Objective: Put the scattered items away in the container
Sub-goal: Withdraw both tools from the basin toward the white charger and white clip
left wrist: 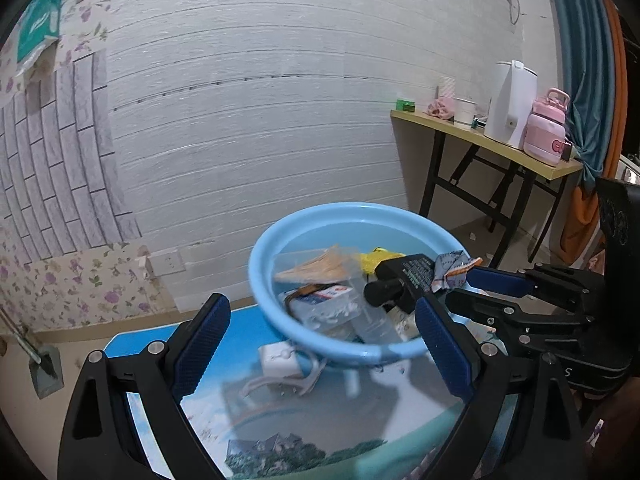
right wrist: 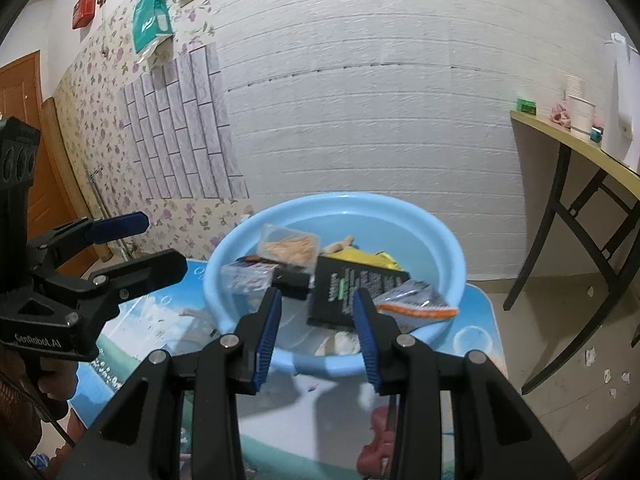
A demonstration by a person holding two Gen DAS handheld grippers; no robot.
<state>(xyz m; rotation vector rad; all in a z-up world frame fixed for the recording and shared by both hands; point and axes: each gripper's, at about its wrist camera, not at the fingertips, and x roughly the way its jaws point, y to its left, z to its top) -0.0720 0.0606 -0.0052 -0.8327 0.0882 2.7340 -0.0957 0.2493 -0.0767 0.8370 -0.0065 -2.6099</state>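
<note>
**Left claw vs. the charger: who's closer?**

On the near side of the blue basin [left wrist: 256,264], just outside the rim, spotted a white charger [left wrist: 278,360] lying flat on the picture-print table [left wrist: 132,340]. Looks like the main leftover, judging by how much is piled in the basin already: a black box [right wrist: 340,292], a snack wrapper [right wrist: 416,304], and a clear box of wooden sticks [right wrist: 290,246].

Worth noting for the next grab:

- Found the charger just below and a bit left of centre under the left gripper [left wrist: 320,308], with its cable [left wrist: 280,384] trailing off to the right along the basin's near edge. So: long axis roughly left to right across the view.
- Left gripper standing wide apart with nothing between the pads. Definitely the nearer hand, guessing a short dip down and forward would do.
- Right gripper [right wrist: 316,294] set narrow, also empty, aimed over the basin's near rim rather than at the charger.

Hard bits:

- Barely readable in the right wrist view, just a pale smear left of the fingers.
- Can't make out how the cable loops, too blurred.
- Also noticed a reddish-brown thing [right wrist: 378,440] on the near table, half cut off behind the right gripper's frame. No idea what, could be another stray.
</note>
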